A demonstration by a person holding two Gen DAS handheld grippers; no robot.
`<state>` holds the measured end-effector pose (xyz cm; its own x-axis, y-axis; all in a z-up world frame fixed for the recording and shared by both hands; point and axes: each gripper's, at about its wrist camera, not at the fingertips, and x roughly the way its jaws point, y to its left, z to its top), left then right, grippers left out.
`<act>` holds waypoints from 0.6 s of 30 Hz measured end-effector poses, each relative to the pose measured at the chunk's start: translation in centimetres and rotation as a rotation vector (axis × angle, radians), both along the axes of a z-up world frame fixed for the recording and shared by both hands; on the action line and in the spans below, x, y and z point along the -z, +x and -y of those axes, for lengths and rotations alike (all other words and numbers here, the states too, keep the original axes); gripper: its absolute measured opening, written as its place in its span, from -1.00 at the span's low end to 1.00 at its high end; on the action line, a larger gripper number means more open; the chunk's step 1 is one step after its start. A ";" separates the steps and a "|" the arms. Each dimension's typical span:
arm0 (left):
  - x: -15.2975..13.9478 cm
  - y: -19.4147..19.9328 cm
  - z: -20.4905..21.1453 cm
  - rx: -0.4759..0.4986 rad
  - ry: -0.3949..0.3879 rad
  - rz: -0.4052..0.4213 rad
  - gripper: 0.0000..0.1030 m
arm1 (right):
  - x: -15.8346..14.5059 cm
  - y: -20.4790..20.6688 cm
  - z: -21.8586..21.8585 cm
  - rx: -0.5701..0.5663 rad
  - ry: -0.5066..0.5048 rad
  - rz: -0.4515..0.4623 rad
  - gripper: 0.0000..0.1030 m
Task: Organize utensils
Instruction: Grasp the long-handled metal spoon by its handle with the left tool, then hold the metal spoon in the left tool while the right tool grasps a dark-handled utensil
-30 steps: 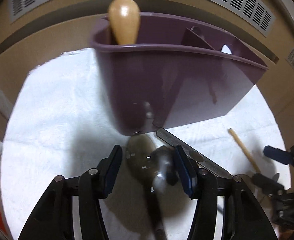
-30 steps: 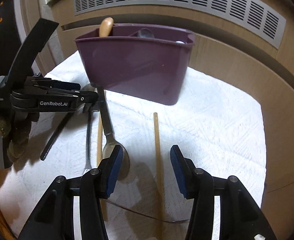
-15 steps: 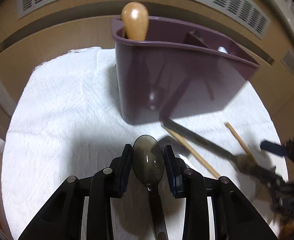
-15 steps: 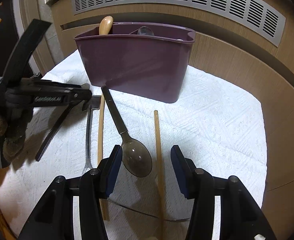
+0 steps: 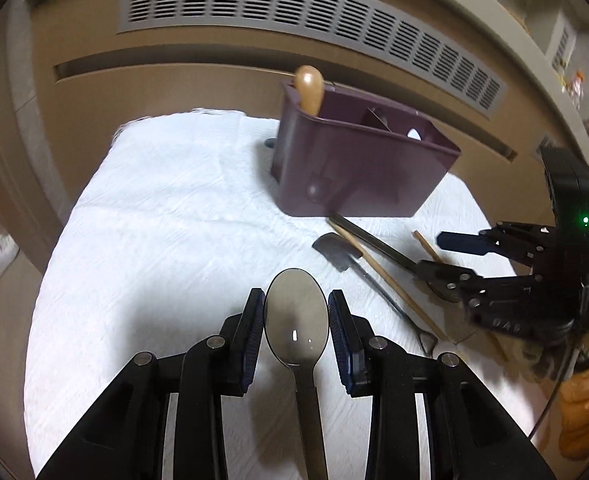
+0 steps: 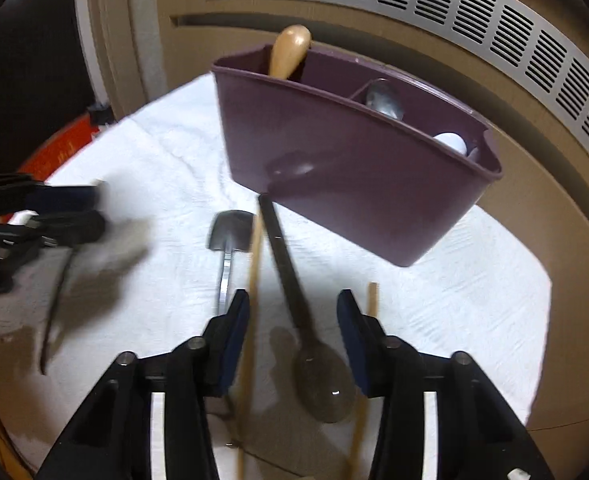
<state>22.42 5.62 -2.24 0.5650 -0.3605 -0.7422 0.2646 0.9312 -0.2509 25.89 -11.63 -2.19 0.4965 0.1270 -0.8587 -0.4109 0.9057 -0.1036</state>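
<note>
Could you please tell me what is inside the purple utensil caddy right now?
Inside the purple caddy stand a wooden handle, a metal spoon and something white; its walls hide their lower parts.

The spoon (image 5: 296, 322) is polished metal with a glossy bowl, and the caddy (image 5: 358, 168) is smooth purple plastic with a soft shine. The cloth (image 5: 166, 220) is white, rough and matt; the chopsticks (image 6: 254, 264) look like pale matt wood. The tool pads (image 5: 254, 320) are blue ribbed rubber on matt black plastic.
</note>
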 end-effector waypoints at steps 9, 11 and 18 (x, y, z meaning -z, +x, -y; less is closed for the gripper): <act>1.0 0.2 0.2 0.028 -0.043 -0.023 -0.36 | 1.2 -3.8 3.5 0.091 -0.029 -0.054 -0.21; 0.8 0.0 0.4 0.028 -0.041 -0.021 -0.36 | 1.6 -4.2 4.3 0.120 -0.006 -0.063 -0.21; 0.5 -0.4 1.0 0.015 -0.020 -0.029 -0.36 | 2.6 -4.6 4.4 0.121 0.021 -0.015 -0.21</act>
